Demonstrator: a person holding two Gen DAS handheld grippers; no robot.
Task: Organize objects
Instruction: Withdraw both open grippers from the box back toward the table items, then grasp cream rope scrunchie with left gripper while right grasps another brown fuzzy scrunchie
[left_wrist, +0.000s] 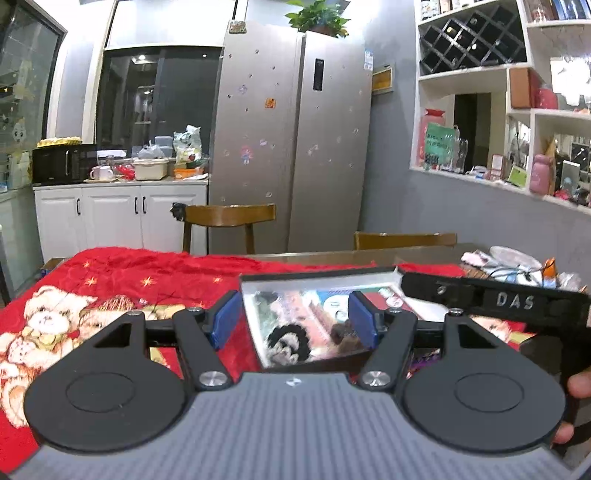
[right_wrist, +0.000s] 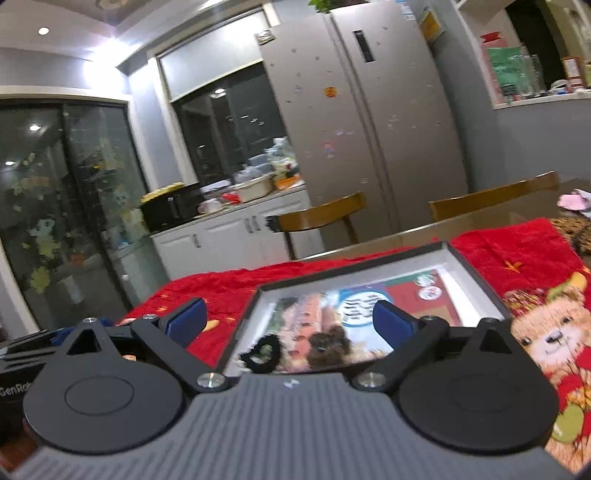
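**Open box on red cloth, right gripper spread above it**

Shallow black-rimmed box (right_wrist: 373, 317) lying open on the red bear-print cloth (right_wrist: 517, 254) covering the table (right_wrist: 413, 230), picture card and dark fuzzy items inside. Right gripper (right_wrist: 290, 319) spread wide over the box's near edge, nothing between its blue pads (right_wrist: 186, 319). Two wooden chairs (right_wrist: 321, 214) beyond the far table edge, fridge (right_wrist: 369, 122) behind.

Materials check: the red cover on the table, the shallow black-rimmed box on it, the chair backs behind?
Red cover: fabric, likely quilted, slight satin sheen; wrinkles, printed bears.
Box: probably cardboard; thin black walls, white matte lining, glossy printed sheets inside.
Chair backs: wood, smooth brown finish, grain too blurred to confirm.
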